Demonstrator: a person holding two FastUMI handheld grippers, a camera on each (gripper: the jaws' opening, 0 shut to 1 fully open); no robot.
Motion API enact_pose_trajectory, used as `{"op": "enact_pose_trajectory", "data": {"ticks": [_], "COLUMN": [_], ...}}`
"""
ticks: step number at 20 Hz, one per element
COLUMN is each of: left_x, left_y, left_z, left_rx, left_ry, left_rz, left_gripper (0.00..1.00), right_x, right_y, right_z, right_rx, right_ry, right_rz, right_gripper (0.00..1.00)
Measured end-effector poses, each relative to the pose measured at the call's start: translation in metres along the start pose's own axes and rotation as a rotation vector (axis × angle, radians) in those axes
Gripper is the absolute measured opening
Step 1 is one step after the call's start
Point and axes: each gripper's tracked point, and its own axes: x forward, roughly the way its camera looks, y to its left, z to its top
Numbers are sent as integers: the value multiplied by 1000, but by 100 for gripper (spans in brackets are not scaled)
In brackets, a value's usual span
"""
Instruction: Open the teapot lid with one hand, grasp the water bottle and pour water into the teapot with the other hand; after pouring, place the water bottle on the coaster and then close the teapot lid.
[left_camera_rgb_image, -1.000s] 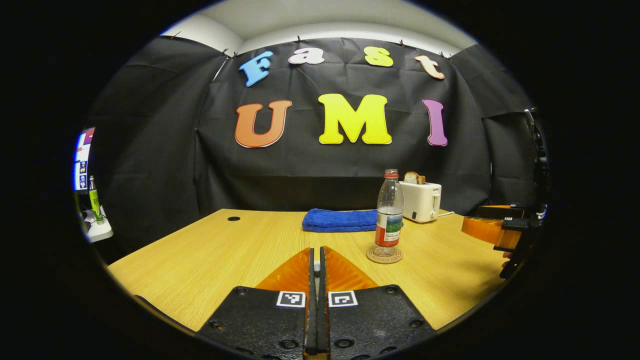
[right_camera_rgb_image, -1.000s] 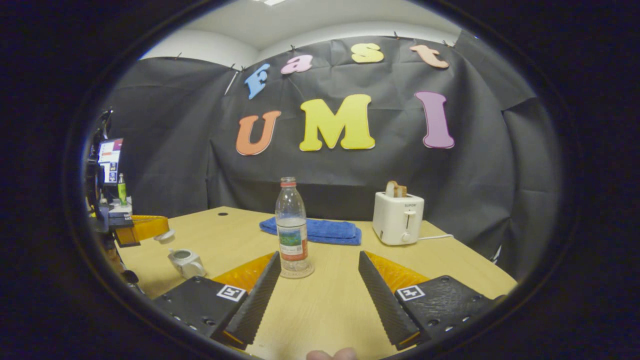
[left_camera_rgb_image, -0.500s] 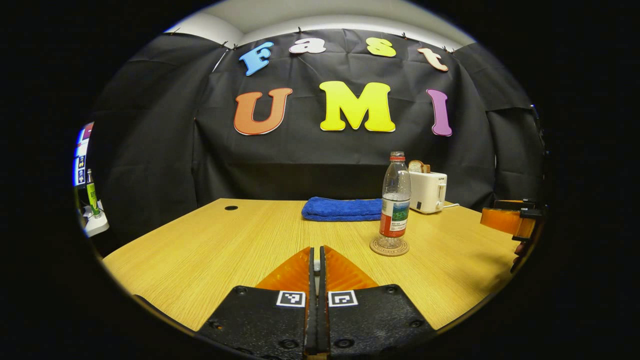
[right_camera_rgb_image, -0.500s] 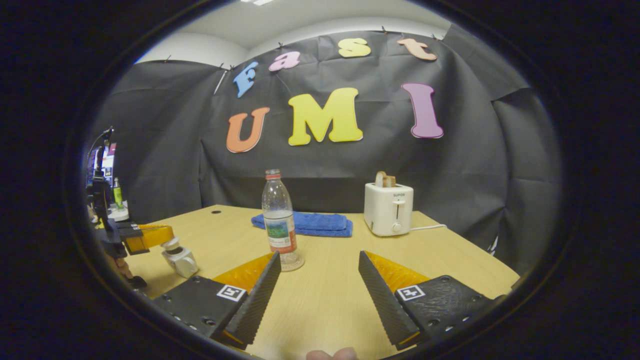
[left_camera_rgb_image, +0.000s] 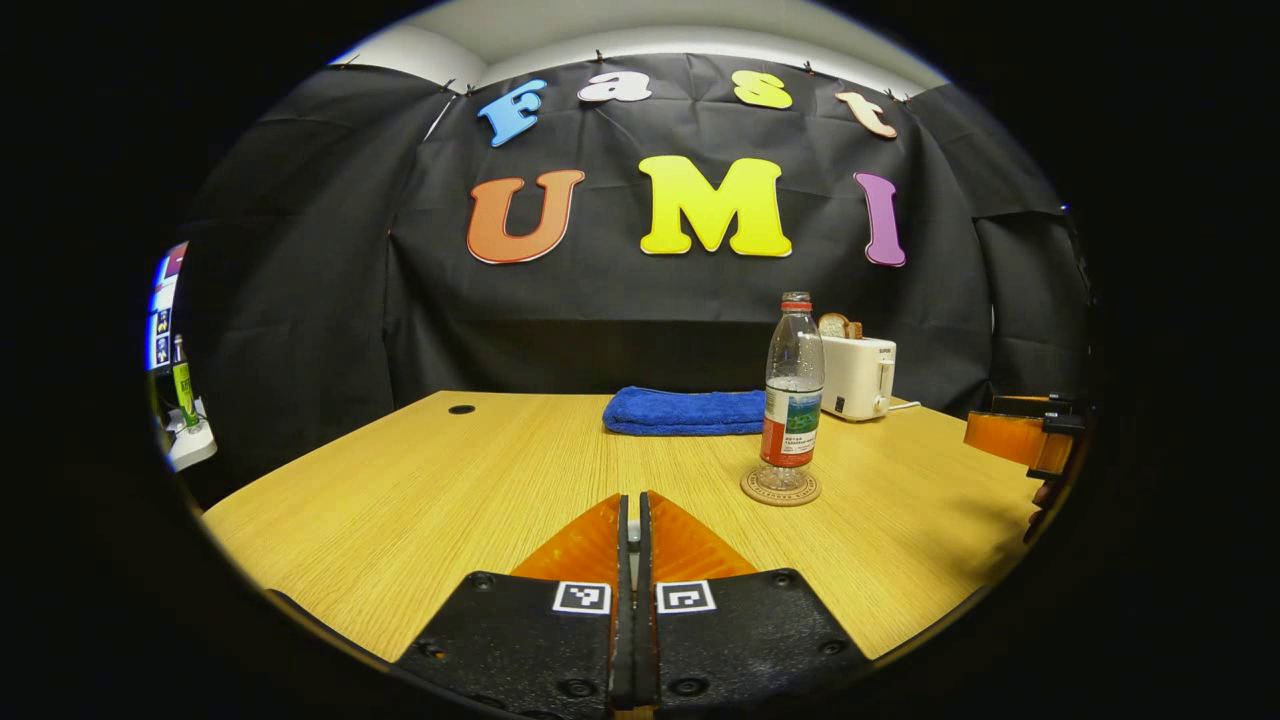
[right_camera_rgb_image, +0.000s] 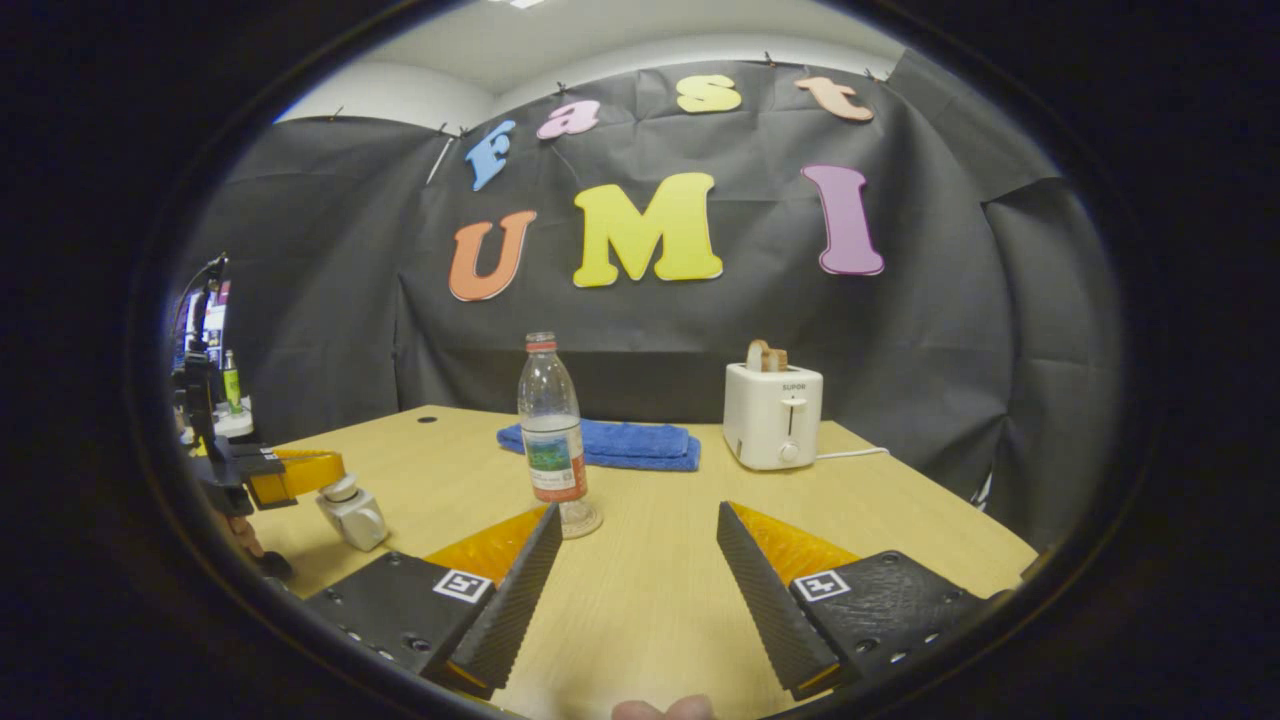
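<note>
Bare table (left_camera_rgb_image: 420, 500) left of water bottle (left_camera_rgb_image: 794, 385)

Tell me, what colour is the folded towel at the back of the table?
Blue; the towel shows best in the left gripper view.

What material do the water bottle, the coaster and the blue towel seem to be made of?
Water bottle: clear, glossy plastic by the look; the wall shows through it, and it has a printed label.
Coaster: probably cork or wood; tan, matte, flat disc under the bottle.
Blue towel: soft terry-like cloth; fuzzy surface, folded with rounded edges.
</note>
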Motion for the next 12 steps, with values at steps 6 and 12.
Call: {"op": "enact_pose_trajectory", "data": {"ticks": [6, 12], "left_x": [1, 0], "left_y": [2, 2], "left_z": [-5, -9], "left_rx": [1, -17], "left_ry": [11, 18], "left_rz": [15, 38], "left_gripper": [2, 6], "right_x": [-1, -4], "right_y": [0, 2], "right_z": [0, -1], "right_rx": [4, 10], "right_ry": [-3, -2], "right_rz": [2, 11], "right_gripper": [92, 93]}}
